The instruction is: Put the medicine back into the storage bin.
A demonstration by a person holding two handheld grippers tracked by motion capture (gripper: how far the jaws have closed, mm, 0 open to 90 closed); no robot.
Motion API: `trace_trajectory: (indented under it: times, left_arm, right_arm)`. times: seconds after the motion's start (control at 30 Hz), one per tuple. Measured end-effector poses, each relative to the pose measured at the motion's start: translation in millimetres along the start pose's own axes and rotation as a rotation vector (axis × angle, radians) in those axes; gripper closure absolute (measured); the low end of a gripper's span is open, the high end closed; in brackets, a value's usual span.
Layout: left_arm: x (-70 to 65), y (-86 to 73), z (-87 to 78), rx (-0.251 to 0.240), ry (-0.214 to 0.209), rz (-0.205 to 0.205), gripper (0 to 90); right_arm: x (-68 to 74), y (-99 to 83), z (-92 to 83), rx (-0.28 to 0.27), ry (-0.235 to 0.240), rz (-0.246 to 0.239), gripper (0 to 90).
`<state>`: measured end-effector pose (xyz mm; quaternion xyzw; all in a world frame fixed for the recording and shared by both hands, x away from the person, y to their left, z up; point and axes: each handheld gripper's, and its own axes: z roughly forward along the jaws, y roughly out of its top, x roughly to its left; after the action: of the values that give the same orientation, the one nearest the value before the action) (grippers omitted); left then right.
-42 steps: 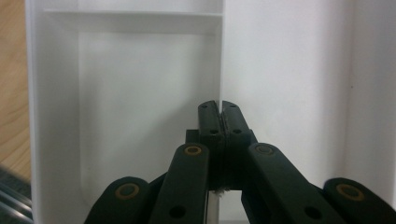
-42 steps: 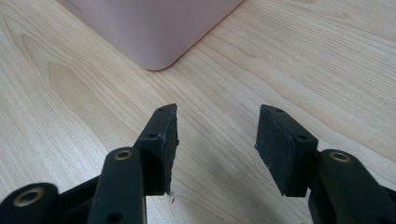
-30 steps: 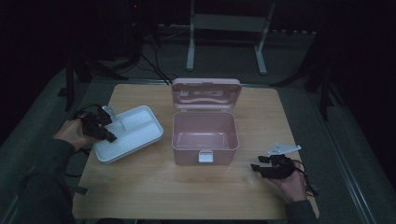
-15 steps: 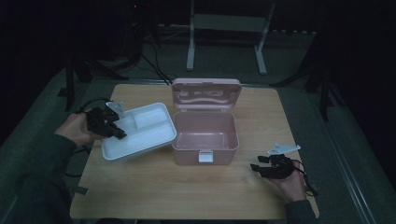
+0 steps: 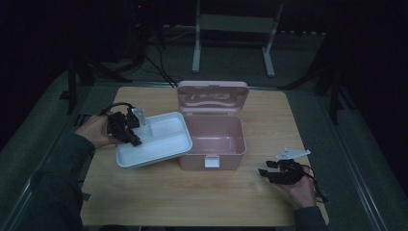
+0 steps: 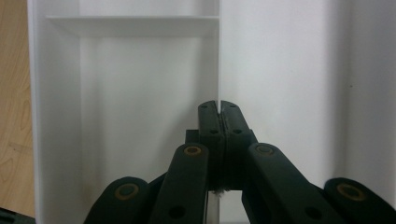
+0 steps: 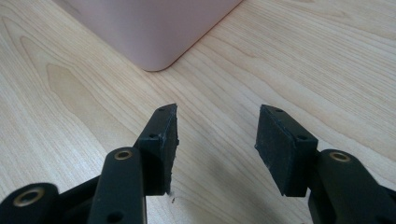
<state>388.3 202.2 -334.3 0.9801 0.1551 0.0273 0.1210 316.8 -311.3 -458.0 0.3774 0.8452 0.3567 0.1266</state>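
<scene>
While the left gripper (image 5: pixel 136 139) pinches a divider wall of the white tray (image 5: pixel 163 144) — jaws closed tight on it — tray sits tilted, center-left of frame, its right edge overlapping the open pink box (image 5: pixel 214 139). Right gripper (image 5: pixel 263 171), lower right, rests low over the wooden table (image 5: pixel 192 197) w/ jaws spread wide, nothing btwn them, near the box corner.

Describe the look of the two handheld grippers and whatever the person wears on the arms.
Both grippers are black. The left gripper has linked bars with brass-coloured pivot pins and a looping black cable. The right gripper has flat rectangular pads with rough faces, the same brass-coloured pins, a grey three-cornered plate on top and a trailing cable. The person's sleeves are dark.
</scene>
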Motion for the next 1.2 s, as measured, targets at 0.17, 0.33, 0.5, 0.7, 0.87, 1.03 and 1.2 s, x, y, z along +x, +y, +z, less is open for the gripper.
trace_trajectory:
  times: [0.17,0.33,0.5,0.7,0.87,1.03,1.2]
  left_arm:
    - [0.2,4.3,5.9,0.011,-0.008,0.007,89.1]
    - [-0.8,13.4,7.3,0.002,-0.013,0.021,89.2]
    - [-0.5,25.5,8.6,-0.008,-0.028,0.041,89.2]
    - [-1.1,36.3,10.8,-0.038,-0.016,0.063,89.3]
    - [-3.5,45.9,10.4,-0.062,-0.008,0.089,89.4]
    - [-4.9,60.8,10.9,-0.078,-0.009,0.119,89.4]
    - [-3.1,77.0,14.5,-0.089,-0.020,0.138,89.4]
  right_arm:
    - [-0.3,-0.1,-0.8,-0.003,-0.003,-0.001,48.1]
    - [-0.5,-0.5,-0.4,0.001,-0.002,0.001,48.1]
    - [-0.3,-0.5,-0.8,0.000,-0.002,0.002,48.1]
    - [-1.0,-1.6,-1.5,0.000,-0.002,0.005,48.1]
    - [-2.0,-2.6,-1.8,0.000,-0.003,0.006,48.1]
    - [-1.4,-2.2,-1.2,0.000,-0.002,0.004,48.1]
    - [-1.9,-2.2,-1.9,-0.001,-0.003,0.004,48.2]
